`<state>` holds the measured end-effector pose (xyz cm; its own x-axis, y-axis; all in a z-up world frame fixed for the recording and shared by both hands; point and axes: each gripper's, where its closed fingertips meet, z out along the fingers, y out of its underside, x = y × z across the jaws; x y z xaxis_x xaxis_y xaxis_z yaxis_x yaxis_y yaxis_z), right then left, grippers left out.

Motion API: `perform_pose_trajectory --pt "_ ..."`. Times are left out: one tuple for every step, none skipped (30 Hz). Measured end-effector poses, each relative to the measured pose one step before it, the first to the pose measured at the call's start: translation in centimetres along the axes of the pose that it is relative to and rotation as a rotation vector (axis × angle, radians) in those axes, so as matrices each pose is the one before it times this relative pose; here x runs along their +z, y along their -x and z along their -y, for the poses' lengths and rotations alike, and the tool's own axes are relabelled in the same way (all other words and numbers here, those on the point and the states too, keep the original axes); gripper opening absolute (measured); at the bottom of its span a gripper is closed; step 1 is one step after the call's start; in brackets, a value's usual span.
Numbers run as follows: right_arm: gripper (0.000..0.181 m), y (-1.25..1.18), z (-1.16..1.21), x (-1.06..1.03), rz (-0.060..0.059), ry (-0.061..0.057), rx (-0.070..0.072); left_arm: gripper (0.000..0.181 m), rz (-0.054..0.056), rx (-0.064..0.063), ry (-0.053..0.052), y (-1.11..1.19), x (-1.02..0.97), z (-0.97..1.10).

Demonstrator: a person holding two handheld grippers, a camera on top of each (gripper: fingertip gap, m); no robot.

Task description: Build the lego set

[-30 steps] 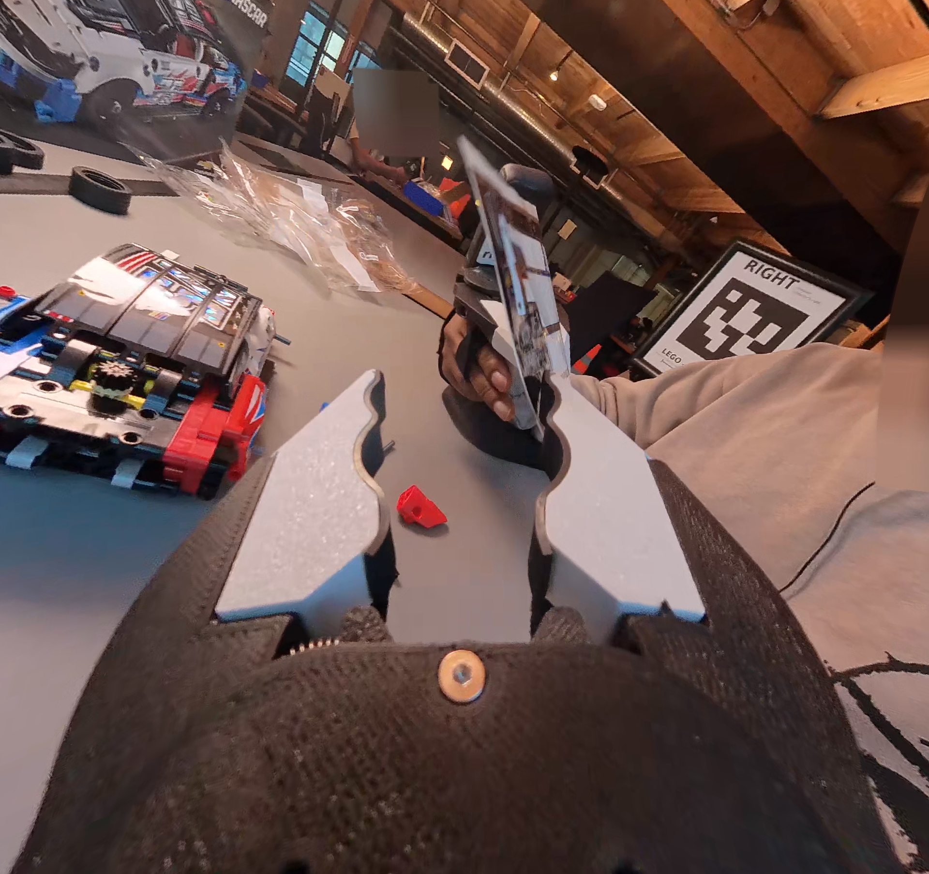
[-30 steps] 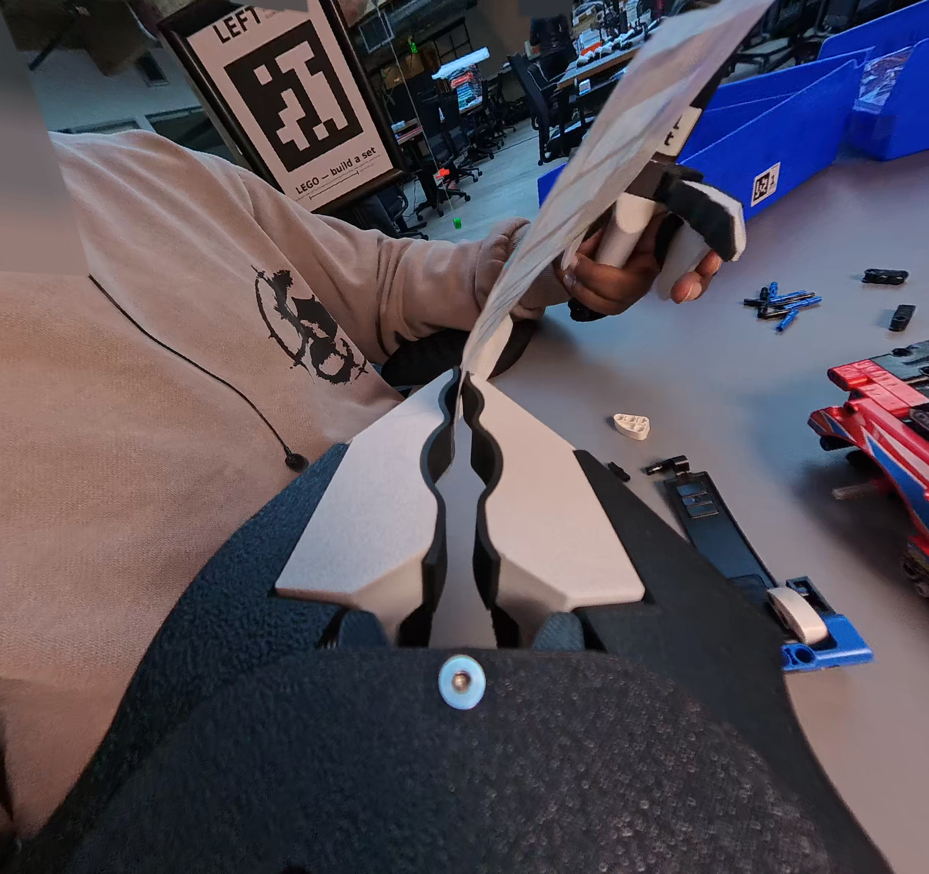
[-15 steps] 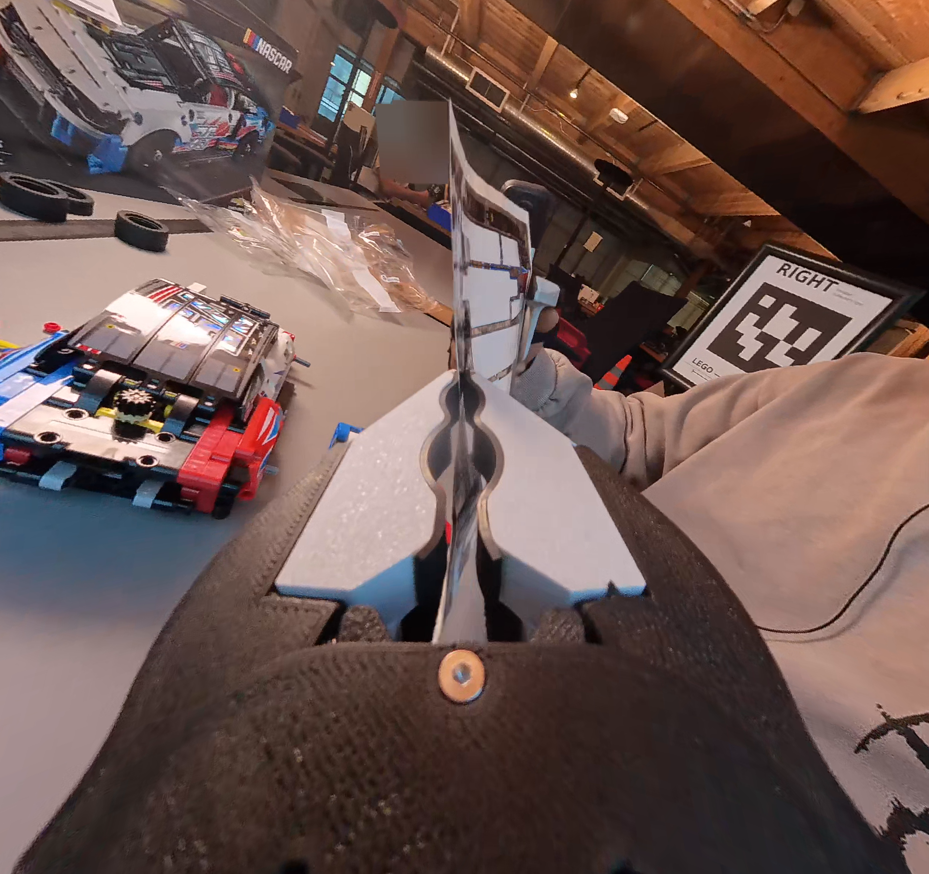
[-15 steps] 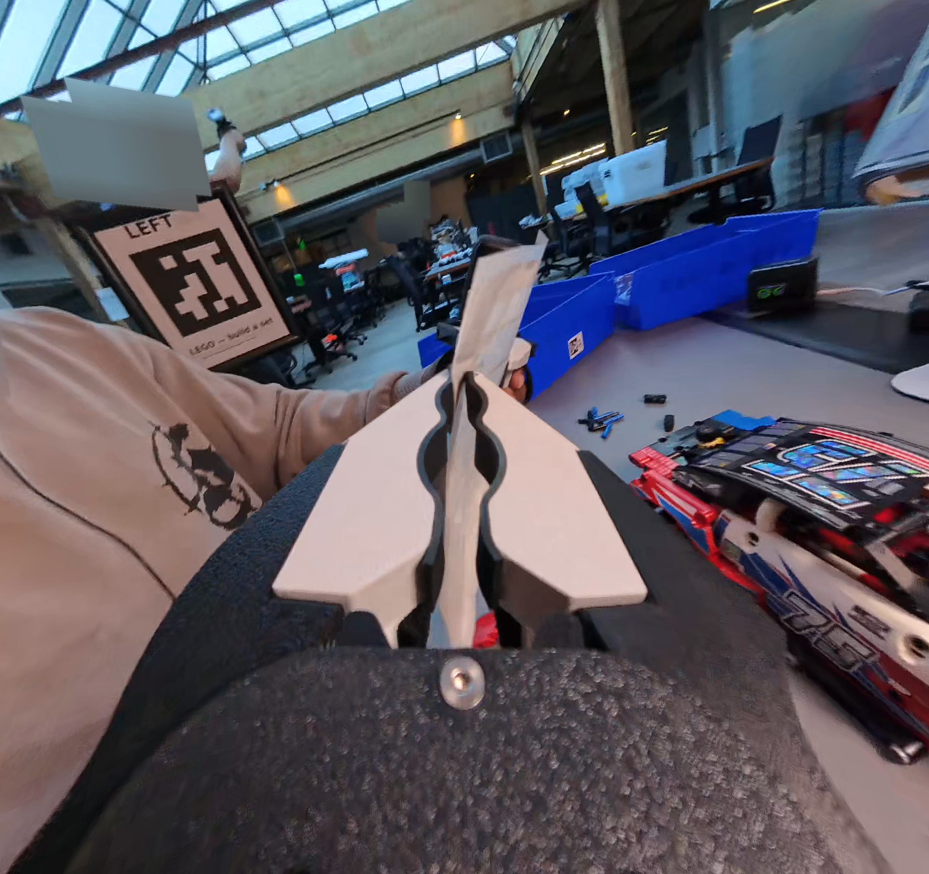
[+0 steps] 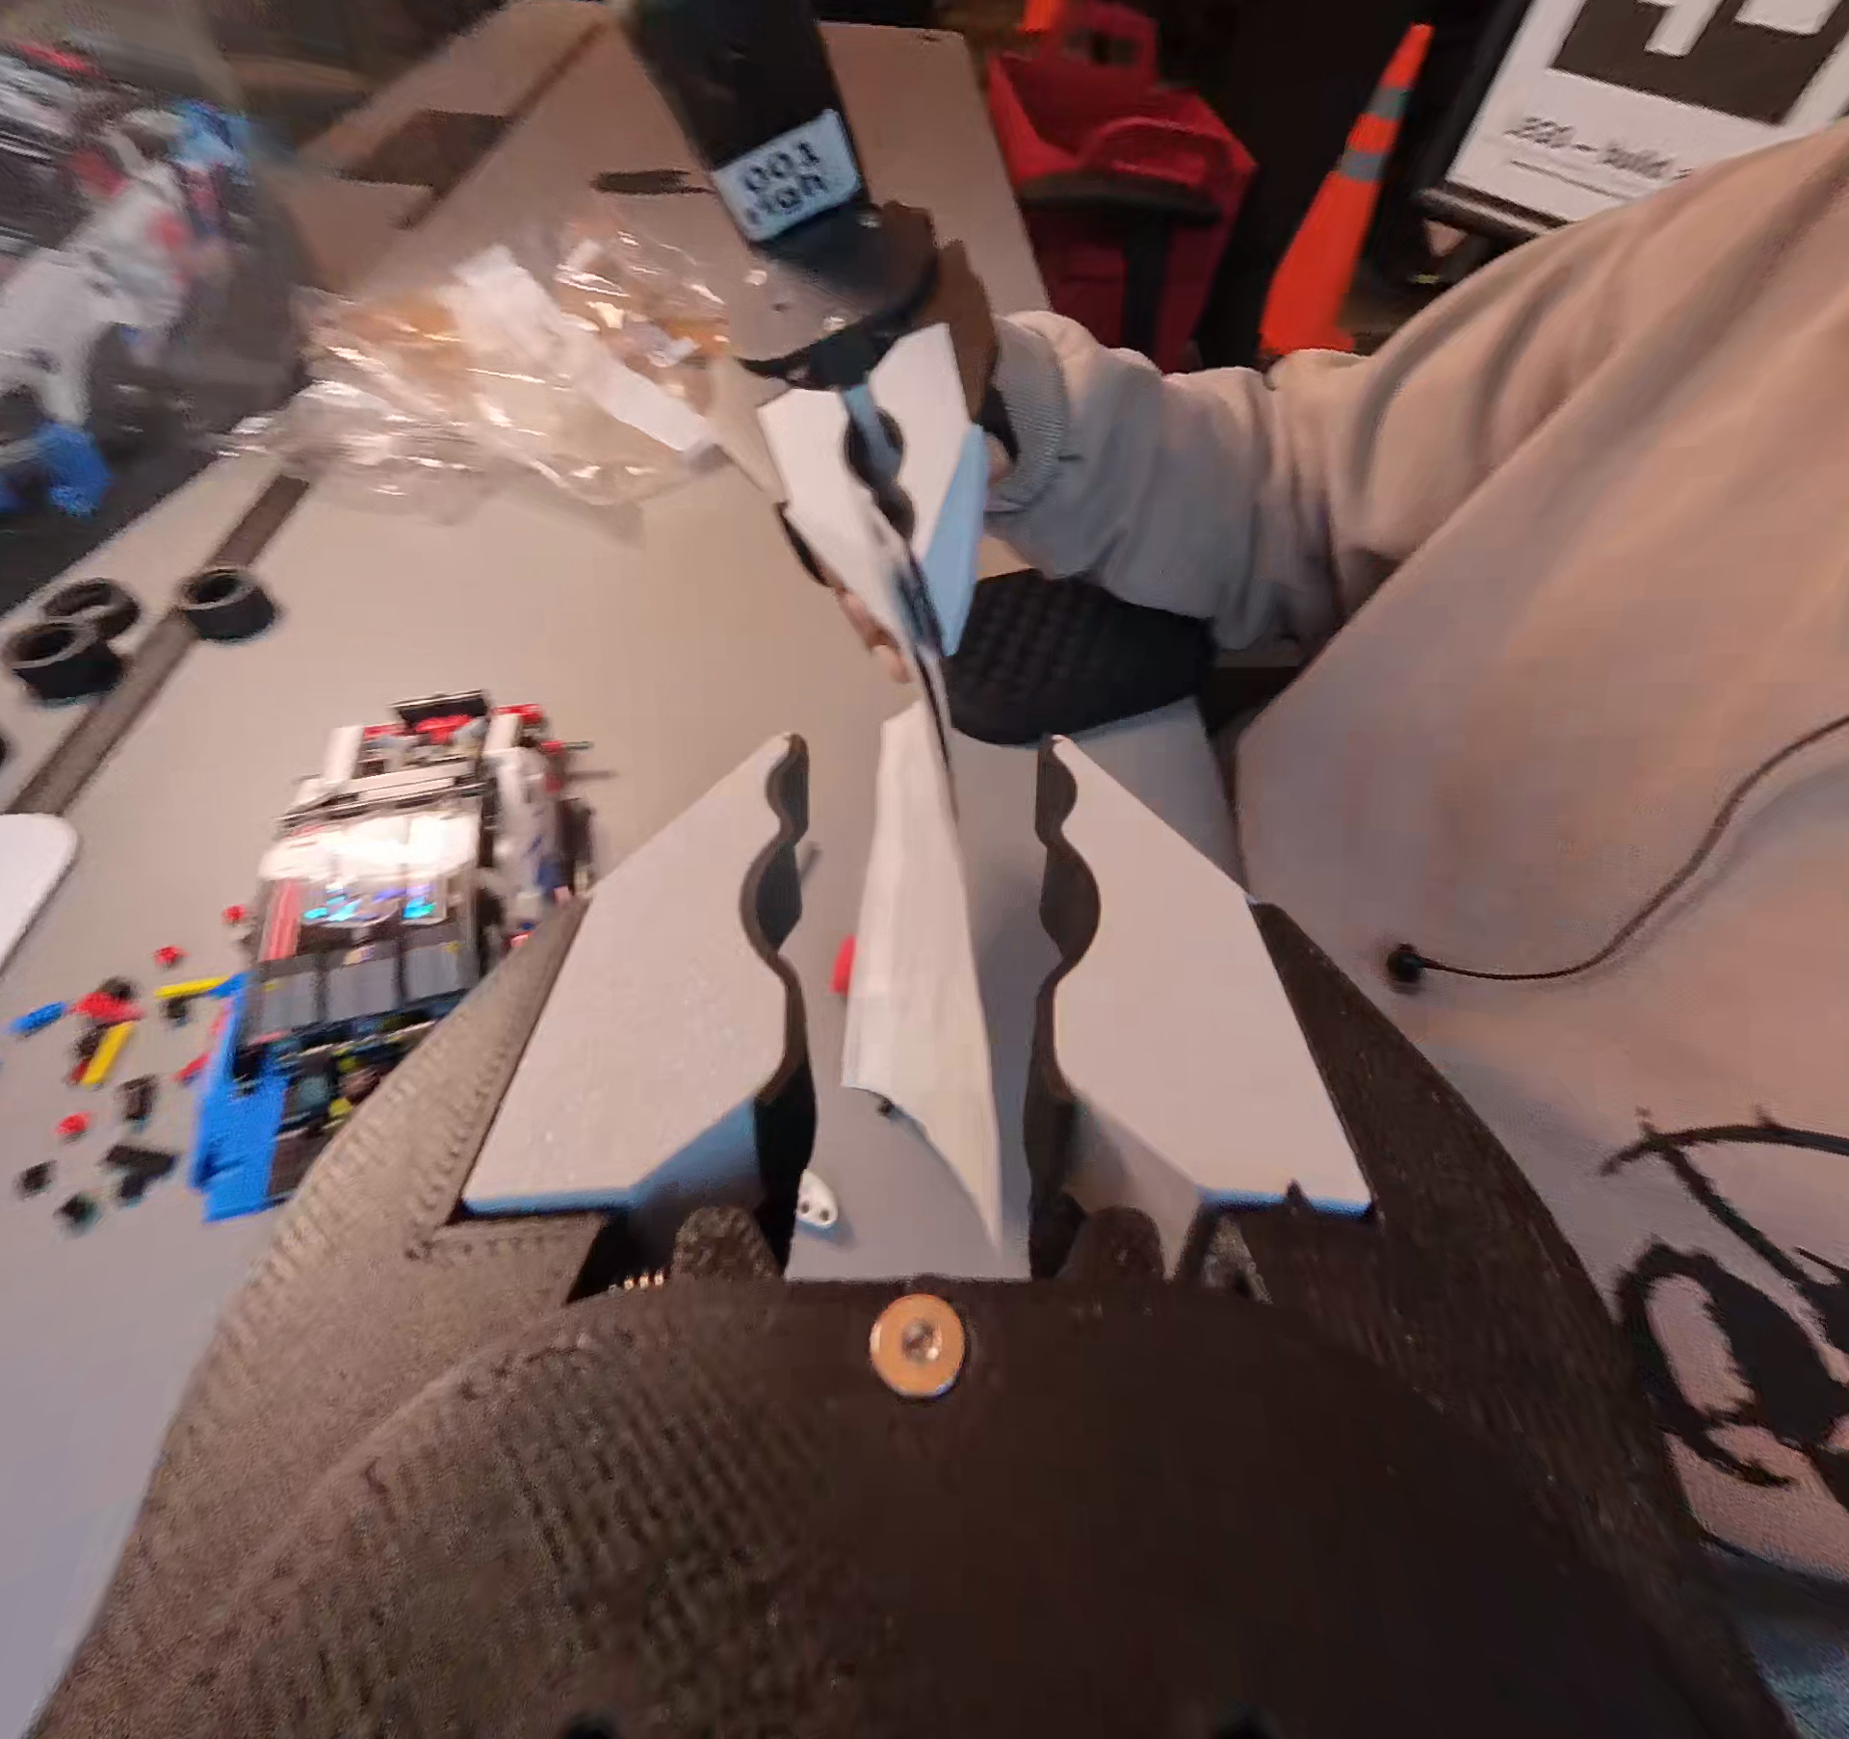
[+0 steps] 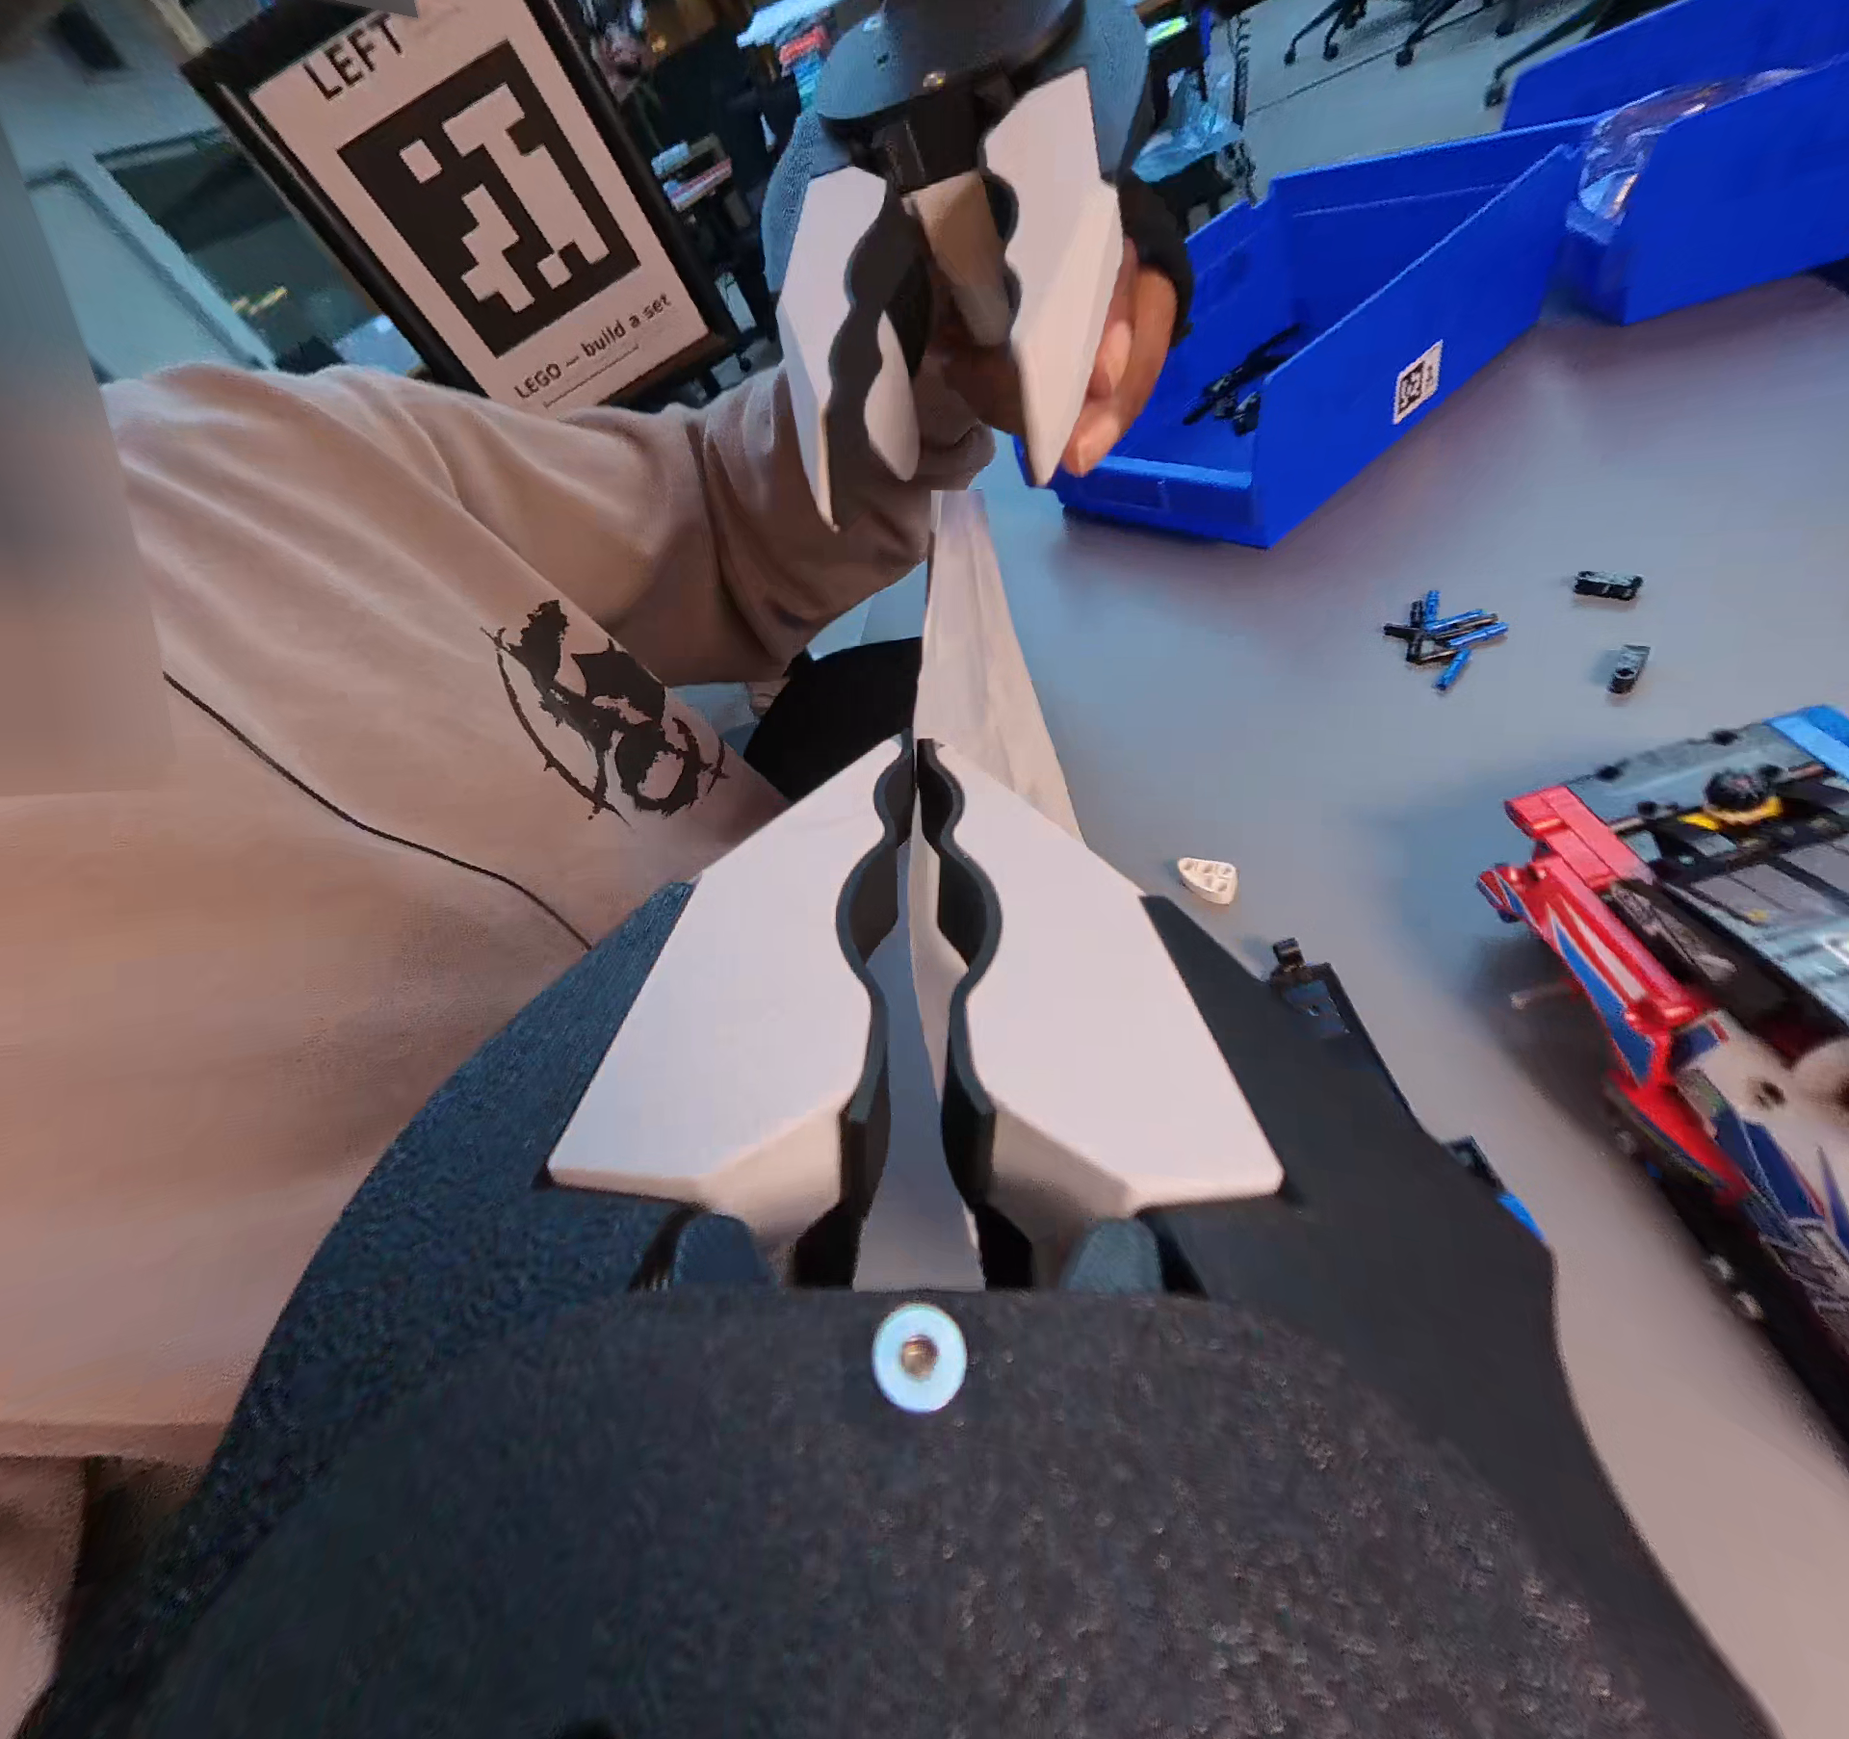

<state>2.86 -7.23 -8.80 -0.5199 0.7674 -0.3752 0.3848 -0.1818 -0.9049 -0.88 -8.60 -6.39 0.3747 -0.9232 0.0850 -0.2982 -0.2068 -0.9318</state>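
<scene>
A thin paper sheet (image 6: 976,651) is clamped edge-on in my right gripper (image 6: 915,751), which is shut on it. In the left wrist view the sheet (image 5: 926,971) hangs between the parted fingers of my left gripper (image 5: 918,751), which is open and does not clamp it. The right gripper (image 5: 910,641) shows beyond, holding the sheet's far end. The left gripper (image 6: 936,490) shows open above the sheet in the right wrist view. The partly built lego car (image 5: 400,891) lies on the grey table to the left; its red end (image 6: 1651,951) shows at the right.
Loose small pieces (image 5: 100,1041), black tyres (image 5: 70,631) and clear plastic bags (image 5: 500,390) lie on the table. Blue bins (image 6: 1401,340), blue and black pins (image 6: 1446,636), a white piece (image 6: 1209,881) and a black panel (image 6: 1321,1001) are nearby. A person's sleeve (image 5: 1501,490) is close. Across from one pair of fingers to the other is roughly 6 cm. My left gripper's tips are some 20 cm from the partly built lego car (image 5: 400,891).
My left gripper, shut on the sheet half a second ago, has opened. Both grippers have tipped down toward the table. The right gripper stays shut on the sheet.
</scene>
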Motion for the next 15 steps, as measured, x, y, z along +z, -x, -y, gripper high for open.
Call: perform_pose_trajectory --pt "0.000 0.460 0.381 0.395 0.0109 0.0246 -0.0276 0.036 -0.0500 -0.0238 0.0142 -0.792 0.705 0.218" --pt "0.000 0.281 0.446 0.304 -0.0016 0.0177 -0.0327 0.029 -0.0088 -0.0173 0.0066 -0.153 0.531 0.191" --pt "0.000 0.093 0.332 0.203 -0.0106 0.0219 -0.0300 0.017 0.0073 -0.0069 -0.0028 0.054 0.326 0.193" --pt "0.000 -0.278 0.327 0.098 -0.0317 0.0170 -0.0358 0.005 0.0054 -0.0033 -0.0151 0.012 0.162 0.261" --pt "0.000 -0.336 0.255 0.037 -0.0334 0.0137 -0.0393 0.000 0.0005 -0.0041 -0.0239 -0.064 0.061 0.290" --pt "0.000 -0.121 0.265 -0.012 -0.0173 0.0072 -0.0318 0.000 -0.0032 -0.0087 -0.0312 -0.109 -0.011 0.317" --pt "0.000 -0.104 0.382 -0.062 -0.0142 -0.0048 -0.0210 0.000 -0.0020 -0.0151 -0.0408 -0.063 -0.064 0.407" --pt "0.000 -0.219 0.497 -0.099 -0.0191 -0.0147 -0.0105 0.000 0.0003 -0.0212 -0.0464 -0.004 -0.119 0.448" --pt "0.000 -0.167 0.553 -0.115 -0.0141 -0.0199 -0.0038 0.000 -0.0015 -0.0275 -0.0480 0.000 -0.170 0.436" --pt "0.000 -0.236 0.677 -0.132 -0.0180 -0.0306 0.0020 0.000 -0.0013 -0.0287 -0.0514 0.050 -0.210 0.443" --pt "0.000 -0.426 0.764 -0.138 -0.0313 -0.0385 0.0057 0.000 0.0069 -0.0253 -0.0537 0.197 -0.261 0.432" --pt "0.002 -0.872 0.574 -0.109 -0.0631 -0.0284 0.0055 0.000 0.0160 -0.0237 -0.0514 0.390 -0.310 0.364" --pt "0.008 -1.296 0.476 -0.146 -0.0991 -0.0235 -0.0165 0.000 0.0234 -0.0228 -0.0487 0.539 -0.352 0.278" --pt "0.015 -1.386 0.532 -0.258 -0.1191 -0.0332 -0.0481 0.000 0.0301 -0.0209 -0.0476 0.681 -0.398 0.244" --pt "0.019 -1.082 0.600 -0.356 -0.1096 -0.0411 -0.0691 0.000 0.0320 -0.0208 -0.0409 0.745 -0.425 0.128"
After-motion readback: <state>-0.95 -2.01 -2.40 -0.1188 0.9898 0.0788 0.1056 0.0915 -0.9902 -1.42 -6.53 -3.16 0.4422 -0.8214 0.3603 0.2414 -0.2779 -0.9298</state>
